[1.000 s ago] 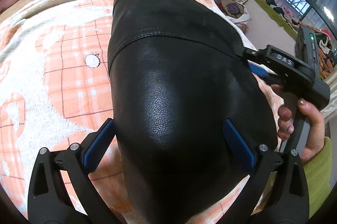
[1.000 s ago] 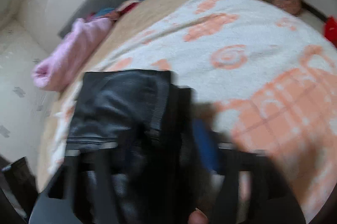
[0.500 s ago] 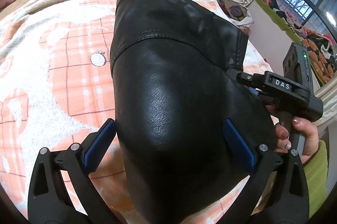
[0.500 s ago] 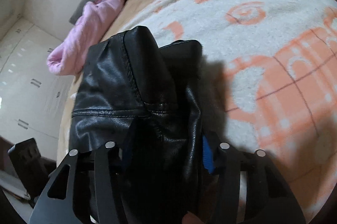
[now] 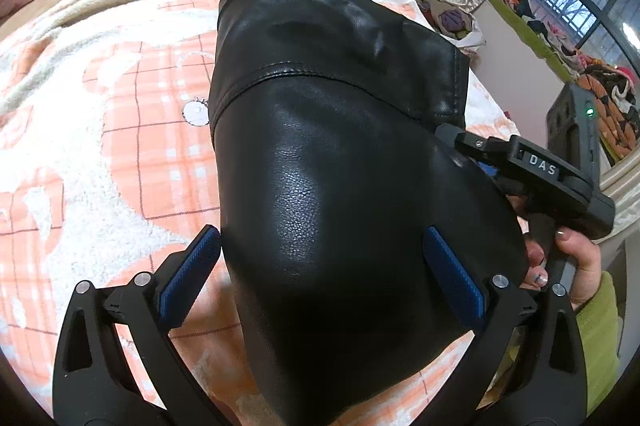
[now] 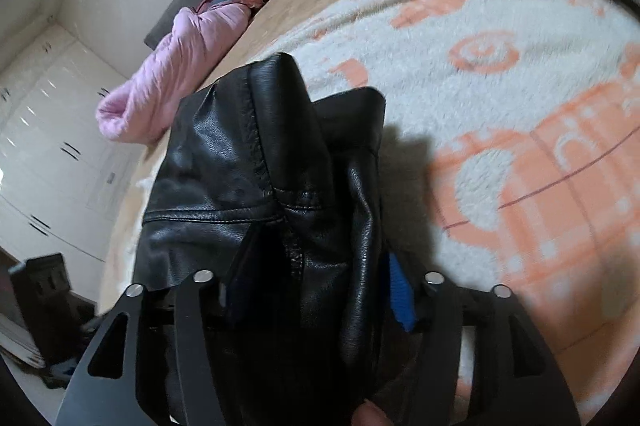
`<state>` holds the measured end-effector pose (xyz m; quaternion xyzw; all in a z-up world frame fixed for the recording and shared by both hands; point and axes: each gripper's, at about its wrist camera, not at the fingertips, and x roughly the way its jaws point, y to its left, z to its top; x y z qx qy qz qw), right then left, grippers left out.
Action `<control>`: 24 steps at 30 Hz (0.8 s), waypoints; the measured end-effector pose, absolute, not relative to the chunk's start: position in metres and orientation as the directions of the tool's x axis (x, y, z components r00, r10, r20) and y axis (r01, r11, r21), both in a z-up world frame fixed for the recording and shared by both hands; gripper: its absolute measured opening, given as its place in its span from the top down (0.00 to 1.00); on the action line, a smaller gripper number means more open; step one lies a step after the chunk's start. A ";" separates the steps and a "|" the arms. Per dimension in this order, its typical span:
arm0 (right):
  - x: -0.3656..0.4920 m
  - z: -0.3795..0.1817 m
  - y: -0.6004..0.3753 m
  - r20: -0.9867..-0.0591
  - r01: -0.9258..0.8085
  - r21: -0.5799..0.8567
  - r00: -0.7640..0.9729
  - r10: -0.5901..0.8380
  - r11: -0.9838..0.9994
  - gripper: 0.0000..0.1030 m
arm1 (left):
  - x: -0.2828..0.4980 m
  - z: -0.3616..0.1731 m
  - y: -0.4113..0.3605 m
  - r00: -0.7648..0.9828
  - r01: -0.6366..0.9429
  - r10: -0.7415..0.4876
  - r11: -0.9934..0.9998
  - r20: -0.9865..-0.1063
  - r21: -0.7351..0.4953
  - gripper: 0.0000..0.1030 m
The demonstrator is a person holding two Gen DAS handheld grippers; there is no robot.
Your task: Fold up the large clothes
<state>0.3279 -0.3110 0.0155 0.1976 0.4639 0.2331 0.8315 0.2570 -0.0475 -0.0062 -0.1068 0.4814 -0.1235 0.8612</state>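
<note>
One black leather garment (image 5: 352, 153), folded into a thick bundle, lies on the orange-and-white blanket (image 5: 100, 129) covering the bed. Judged heavy, stiff, smooth-faced; likely to slip and spring back out of a fold. Best hold: seamed edges or hem, not the glossy bulge. Left gripper (image 5: 324, 274): jaws wide, straddling the bundle's near end; pads appear not to press. Right gripper (image 6: 316, 290): jaws have just been opening, part-open, with a leather fold between them; whether the pads press, cannot tell. Count: one garment, two grippers, one blanket.
</note>
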 end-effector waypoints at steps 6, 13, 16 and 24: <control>0.309 0.032 -0.305 -0.691 -0.242 0.433 0.529 0.493 0.868 0.17 | 0.258 -0.002 -0.047 0.506 0.112 -0.308 0.950 -0.806 -0.293 0.08; 0.296 0.037 -0.308 -0.692 -0.218 0.361 0.589 0.417 0.907 0.12 | 0.252 0.002 -0.049 0.511 0.120 -0.280 0.959 -0.813 -0.256 0.08; 0.290 0.040 -0.316 -0.683 -0.207 0.349 0.611 0.400 0.914 0.12 | 0.250 0.003 -0.048 0.513 0.118 -0.272 0.962 -0.814 -0.247 0.08; 0.248 0.057 -0.324 -0.622 -0.203 0.327 0.689 0.372 0.923 0.08 | 0.234 0.014 -0.045 0.565 0.123 -0.255 0.966 -0.784 -0.226 0.08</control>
